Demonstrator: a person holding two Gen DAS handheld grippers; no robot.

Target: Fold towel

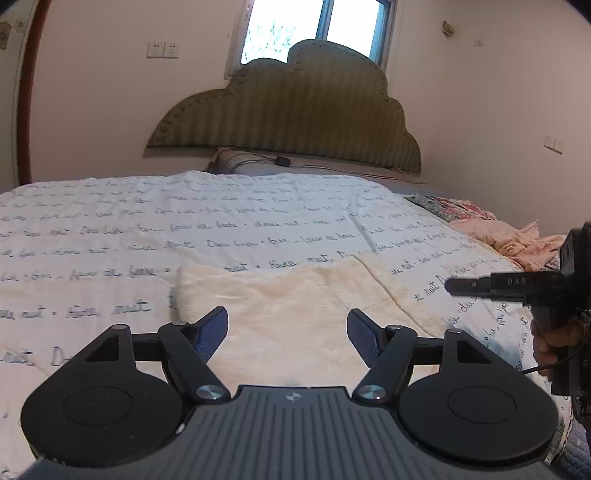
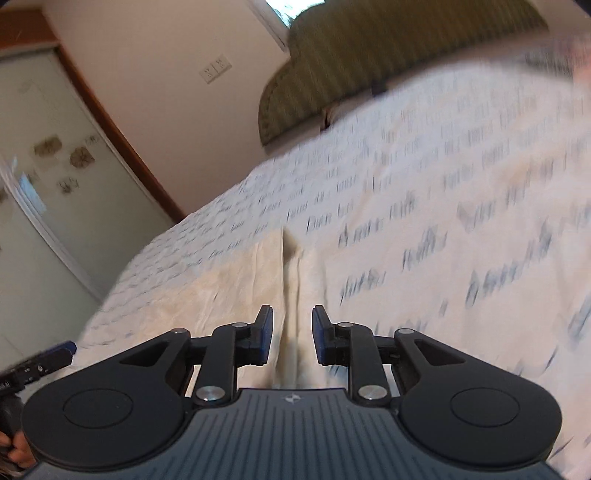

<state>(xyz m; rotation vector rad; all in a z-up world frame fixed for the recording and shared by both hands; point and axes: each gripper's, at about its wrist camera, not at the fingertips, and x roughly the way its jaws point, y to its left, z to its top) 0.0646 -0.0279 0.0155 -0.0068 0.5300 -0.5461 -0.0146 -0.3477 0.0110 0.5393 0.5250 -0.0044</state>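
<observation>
Here we are over the bed [image 1: 110,229], its white cover printed with rows of dark handwriting, and the cream towel [image 1: 295,302] lies flat on it near the front edge, one layer lapped over another with a soft ridge running across its right side. The left gripper [image 1: 288,336] hangs just above the towel with its blue-padded fingers [image 1: 210,332] spread wide, nothing between them, cloth showing clear in the gap. Off to the right of that view, the right gripper [image 1: 480,286] pokes in side-on over the cover beside the towel, a hand [image 1: 554,339] wrapped round its handle. Switch to the right wrist view, tilted and smeared with blur: the right gripper [image 2: 292,338] has its fingers [image 2: 264,336] set a narrow way apart, straddling a raised fold of the towel [image 2: 236,288] that runs up between them; the pads look clear of the cloth, though with this blur that is hard to swear to. The left gripper [image 2: 44,363] peeks in at the lower left edge. Behind it all, the green scalloped headboard [image 1: 284,122] stands against the wall under a bright window [image 1: 317,26], and a pink crumpled blanket [image 1: 509,240] sits at the bed's far right.
</observation>
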